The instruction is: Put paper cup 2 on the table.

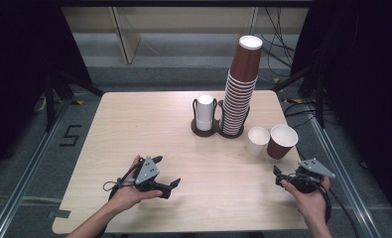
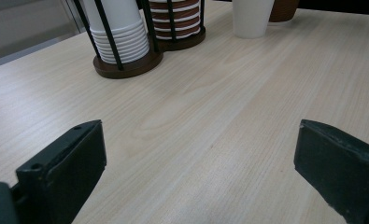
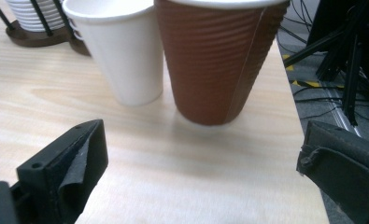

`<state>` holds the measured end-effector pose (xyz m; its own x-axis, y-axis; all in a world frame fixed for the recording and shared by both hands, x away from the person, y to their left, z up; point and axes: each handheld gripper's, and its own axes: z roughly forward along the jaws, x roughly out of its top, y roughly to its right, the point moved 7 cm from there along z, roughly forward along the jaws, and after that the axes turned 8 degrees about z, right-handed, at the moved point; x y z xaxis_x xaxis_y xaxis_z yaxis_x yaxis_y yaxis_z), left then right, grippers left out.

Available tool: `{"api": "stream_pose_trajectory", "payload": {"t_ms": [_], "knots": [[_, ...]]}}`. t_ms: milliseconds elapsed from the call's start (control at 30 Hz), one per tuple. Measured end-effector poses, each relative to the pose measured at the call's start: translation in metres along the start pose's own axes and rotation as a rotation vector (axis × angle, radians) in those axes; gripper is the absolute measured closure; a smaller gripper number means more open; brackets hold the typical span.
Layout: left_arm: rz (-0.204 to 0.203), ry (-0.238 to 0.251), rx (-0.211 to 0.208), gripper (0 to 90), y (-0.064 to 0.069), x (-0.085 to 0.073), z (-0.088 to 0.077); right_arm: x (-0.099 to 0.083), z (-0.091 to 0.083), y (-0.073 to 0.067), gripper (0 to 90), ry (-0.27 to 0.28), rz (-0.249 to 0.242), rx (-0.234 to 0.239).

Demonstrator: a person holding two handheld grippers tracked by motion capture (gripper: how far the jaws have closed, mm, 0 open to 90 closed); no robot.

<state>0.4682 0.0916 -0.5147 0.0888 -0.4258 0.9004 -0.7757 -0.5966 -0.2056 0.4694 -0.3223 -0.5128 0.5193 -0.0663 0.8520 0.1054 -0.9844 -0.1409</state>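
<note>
A loose white paper cup (image 1: pixel 258 140) and a loose brown ribbed cup (image 1: pixel 282 141) stand side by side near the table's right edge. In the right gripper view the white cup (image 3: pixel 121 51) and the brown cup (image 3: pixel 217 60) stand upright just beyond the jaws. My right gripper (image 1: pixel 289 169) is open, held low in front of them with nothing between its jaws (image 3: pixel 201 163). My left gripper (image 1: pixel 166 171) rests open over the front middle of the table, its jaws wide apart above bare wood (image 2: pixel 198 158).
Two wire cup holders stand at the back middle of the wooden table (image 1: pixel 134 129). One holds a short white stack (image 1: pixel 205 115), the other a tall leaning brown stack (image 1: pixel 240 89). The right table edge and floor cables (image 3: pixel 322 70) lie close to the brown cup.
</note>
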Motion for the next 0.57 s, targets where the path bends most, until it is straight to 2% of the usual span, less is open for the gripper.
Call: {"api": "stream_pose_trajectory", "payload": {"t_ms": [33, 67, 100, 133, 167, 200, 233, 267, 300, 400, 433, 500, 533, 567], "knots": [[-0.001, 0.0, 0.0, 1.9, 0.0, 0.0, 0.0, -0.003, -0.003, -0.002, 2.4, -0.006, 0.027, -0.008], [-0.001, 0.006, -0.002, 1.9, 0.0, 0.0, 0.001, -0.004, -0.005, -0.001, 2.6, 0.002, 0.001, -0.002], [-0.001, 0.007, -0.004, 2.0, 0.0, 0.0, 0.001, -0.007, -0.009, -0.004, 2.7, 0.0, 0.031, -0.003], [0.001, -0.003, 0.001, 1.9, 0.0, -0.001, 0.001, -0.007, -0.01, -0.002, 3.1, 0.012, 0.004, 0.002], [0.001, -0.003, 0.0, 1.9, 0.0, -0.001, 0.001, -0.009, -0.012, -0.002, 3.4, 0.02, 0.003, 0.001], [0.0, -0.002, 0.001, 1.9, 0.001, -0.001, 0.001, -0.01, -0.014, -0.005, 3.6, 0.037, 0.039, 0.003], [-0.002, 0.002, -0.002, 1.9, 0.001, -0.001, 0.002, -0.011, -0.016, -0.003, 3.7, 0.029, 0.015, 0.009], [-0.001, -0.002, 0.0, 1.9, 0.001, -0.001, 0.002, -0.014, -0.019, -0.004, 3.8, 0.017, 0.055, -0.017], [0.002, -0.004, 0.0, 1.9, 0.002, -0.001, 0.002, -0.013, -0.019, -0.003, 4.1, 0.042, 0.037, -0.005], [0.002, 0.002, -0.01, 1.9, 0.003, 0.0, 0.004, -0.015, -0.021, -0.001, 4.4, 0.058, 0.034, -0.005], [0.007, 0.005, -0.008, 1.9, 0.003, 0.0, 0.004, -0.016, -0.021, -0.002, 4.4, 0.059, 0.052, -0.001], [0.01, -0.006, -0.015, 1.9, 0.005, 0.0, 0.004, -0.017, -0.021, 0.0, 4.5, 0.064, 0.032, -0.001], [0.013, -0.001, -0.018, 1.9, 0.005, 0.0, 0.006, -0.019, -0.024, -0.002, 4.5, 0.051, 0.07, -0.007], [0.013, -0.001, -0.018, 1.9, 0.005, 0.0, 0.006, -0.018, -0.023, 0.002, 4.5, 0.07, 0.025, -0.014]]}}
